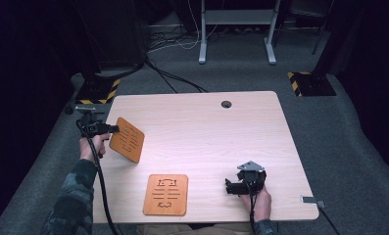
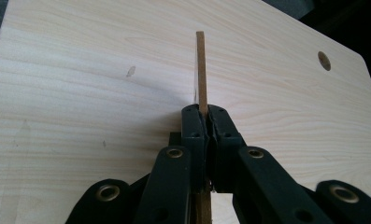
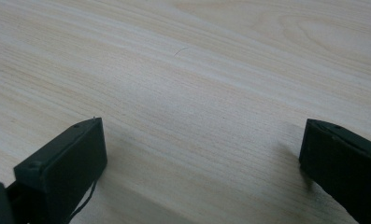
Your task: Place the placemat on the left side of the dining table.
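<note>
Two thin orange-brown boards with cut-out slots are in play. One board (image 1: 127,139) is lifted and tilted above the table's left side, with my left gripper (image 1: 114,129) shut on its left edge. In the left gripper view that board (image 2: 201,70) runs edge-on as a narrow strip out from between the closed jaws, where my left gripper (image 2: 206,122) pinches it. The second board (image 1: 166,194) lies flat near the front edge. My right gripper (image 1: 228,186) rests low at the front right; in its own view my right gripper (image 3: 202,154) stands open over bare wood.
The light wooden table (image 1: 206,132) has a cable hole (image 1: 226,104) near its far edge. A small metal clip (image 1: 312,200) sits at the front right corner. Beyond the table are grey carpet, cables and a desk frame (image 1: 236,29).
</note>
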A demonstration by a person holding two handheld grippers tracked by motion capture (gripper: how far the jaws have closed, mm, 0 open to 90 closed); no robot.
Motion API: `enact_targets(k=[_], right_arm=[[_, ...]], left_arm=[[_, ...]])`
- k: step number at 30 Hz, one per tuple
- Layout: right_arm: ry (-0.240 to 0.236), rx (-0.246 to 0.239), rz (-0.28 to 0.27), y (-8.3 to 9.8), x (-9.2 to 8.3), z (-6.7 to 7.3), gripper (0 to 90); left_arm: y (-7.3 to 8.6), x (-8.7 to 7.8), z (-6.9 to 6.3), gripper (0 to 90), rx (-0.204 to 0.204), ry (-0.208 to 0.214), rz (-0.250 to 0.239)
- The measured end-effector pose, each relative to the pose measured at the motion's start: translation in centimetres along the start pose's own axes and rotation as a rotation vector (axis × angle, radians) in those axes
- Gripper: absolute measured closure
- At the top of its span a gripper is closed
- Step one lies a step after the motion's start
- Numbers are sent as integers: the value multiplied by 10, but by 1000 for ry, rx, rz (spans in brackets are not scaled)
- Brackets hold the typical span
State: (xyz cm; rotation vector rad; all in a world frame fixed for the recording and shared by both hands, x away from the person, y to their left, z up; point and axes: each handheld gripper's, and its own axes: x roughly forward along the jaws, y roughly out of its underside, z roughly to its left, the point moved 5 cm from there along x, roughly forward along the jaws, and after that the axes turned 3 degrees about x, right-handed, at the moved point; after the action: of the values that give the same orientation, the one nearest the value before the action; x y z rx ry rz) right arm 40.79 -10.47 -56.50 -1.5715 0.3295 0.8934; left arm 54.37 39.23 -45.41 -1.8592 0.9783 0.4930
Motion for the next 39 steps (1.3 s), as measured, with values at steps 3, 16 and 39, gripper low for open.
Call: enact_targets(k=[3,16,39], right_arm=[[1,2,1,0,0,0,0],[2,2,1,0,0,0,0],[3,1,0,0,0,0,0]], left_arm=[[-1,0,4,855,6,-6,4],[-3,1,22,832,-12,-18,14],[-3,9,39,765,36,-83,48]])
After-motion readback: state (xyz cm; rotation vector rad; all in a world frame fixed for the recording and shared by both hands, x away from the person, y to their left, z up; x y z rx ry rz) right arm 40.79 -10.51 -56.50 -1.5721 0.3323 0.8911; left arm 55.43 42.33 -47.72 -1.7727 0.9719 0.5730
